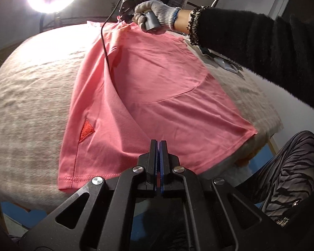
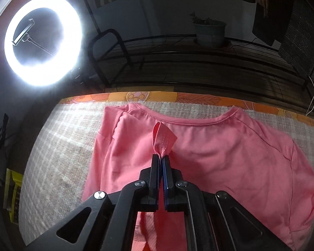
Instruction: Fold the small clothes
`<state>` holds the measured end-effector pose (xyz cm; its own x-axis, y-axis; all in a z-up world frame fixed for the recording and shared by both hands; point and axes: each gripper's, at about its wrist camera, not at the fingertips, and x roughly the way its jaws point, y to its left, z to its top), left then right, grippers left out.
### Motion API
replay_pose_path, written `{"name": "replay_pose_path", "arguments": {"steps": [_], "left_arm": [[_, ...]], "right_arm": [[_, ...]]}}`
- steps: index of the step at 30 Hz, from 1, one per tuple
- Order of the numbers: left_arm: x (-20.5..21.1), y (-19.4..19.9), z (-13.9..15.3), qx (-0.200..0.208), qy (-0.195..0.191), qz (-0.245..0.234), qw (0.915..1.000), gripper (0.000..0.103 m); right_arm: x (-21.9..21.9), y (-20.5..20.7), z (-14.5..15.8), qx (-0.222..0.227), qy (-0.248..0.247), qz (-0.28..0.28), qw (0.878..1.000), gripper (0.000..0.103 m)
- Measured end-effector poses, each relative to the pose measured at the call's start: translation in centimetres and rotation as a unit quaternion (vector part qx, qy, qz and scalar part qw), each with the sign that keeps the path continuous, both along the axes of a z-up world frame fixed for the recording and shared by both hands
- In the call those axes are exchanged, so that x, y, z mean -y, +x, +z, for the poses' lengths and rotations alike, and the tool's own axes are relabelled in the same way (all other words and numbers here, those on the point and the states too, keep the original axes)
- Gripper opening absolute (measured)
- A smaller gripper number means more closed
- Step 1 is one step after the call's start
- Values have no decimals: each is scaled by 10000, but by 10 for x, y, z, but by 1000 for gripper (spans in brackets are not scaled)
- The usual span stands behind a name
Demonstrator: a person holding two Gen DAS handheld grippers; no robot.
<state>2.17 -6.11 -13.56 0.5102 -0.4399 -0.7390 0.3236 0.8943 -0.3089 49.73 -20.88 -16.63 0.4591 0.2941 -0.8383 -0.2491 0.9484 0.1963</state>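
Observation:
A pink T-shirt (image 1: 157, 87) lies on a table covered with a grey blanket (image 1: 31, 96); one side is lifted and partly folded over. At the bottom of the left wrist view my left gripper (image 1: 159, 143) is shut on the shirt's hem end, with pink cloth between its pads. At the far end, a gloved hand (image 1: 157, 10) holds my right gripper (image 1: 123, 19) at the shirt's top. In the right wrist view the right gripper (image 2: 161, 156) is shut on a stitched pinch of the pink T-shirt (image 2: 230, 156), just below the neckline (image 2: 198, 123).
A bright ring light (image 2: 41, 39) stands beyond the table's far left. Behind the table is a black metal rack (image 2: 178, 62) with a plant pot (image 2: 209, 31). An orange patterned cloth (image 2: 140, 97) edges the far side. The person's leg (image 1: 286, 171) is by the near right corner.

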Motion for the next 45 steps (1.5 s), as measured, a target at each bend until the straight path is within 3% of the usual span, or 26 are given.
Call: {"name": "replay_pose_path", "arguments": {"steps": [1,2,4,11,13,20,24,28,31,34,39,43,45], "left_arm": [[4,1,0,-11,-32,-65,10000,0],[7,1,0,-5,-38,-117,9999,0],[17,0,1,32,0,-288,9996,0],[33,-19,14,145,12,-721,9973,2],[28,-29,23,285,5,-740,9968,2],[-14,-63,45,534,-38,-535,9971,2],[-46,-72,52,711,147,-160,9972,2],[-80,-61,38,619,537,292,9962,2],[-100,-44,18,338,790,429,9954,2],[-107,-29,-7,-163,807,379,9959,2],[-108,-26,-16,-344,704,386,9962,2],[-104,-20,-20,-465,557,322,9968,2],[-104,-15,-23,-552,457,293,9970,2]], "right_arm": [[3,1,1,-50,-3,-16,10000,8],[6,0,2,-111,1,-31,9999,27],[14,-7,8,-106,47,-100,9999,45],[72,-63,57,182,497,-202,9984,45],[92,-90,75,236,820,-208,9961,45],[155,-210,145,824,1366,-221,9869,45],[167,-279,163,878,1429,-164,9857,45],[142,-348,138,396,1306,94,9906,44],[106,-388,90,-260,1280,372,9907,42],[64,-415,39,-921,1242,748,9851,40],[14,-431,-14,-1455,852,1106,9795,40],[6,-431,-34,-1716,995,1152,9733,40],[8,-428,-40,-1808,1188,1093,9702,34]]}}
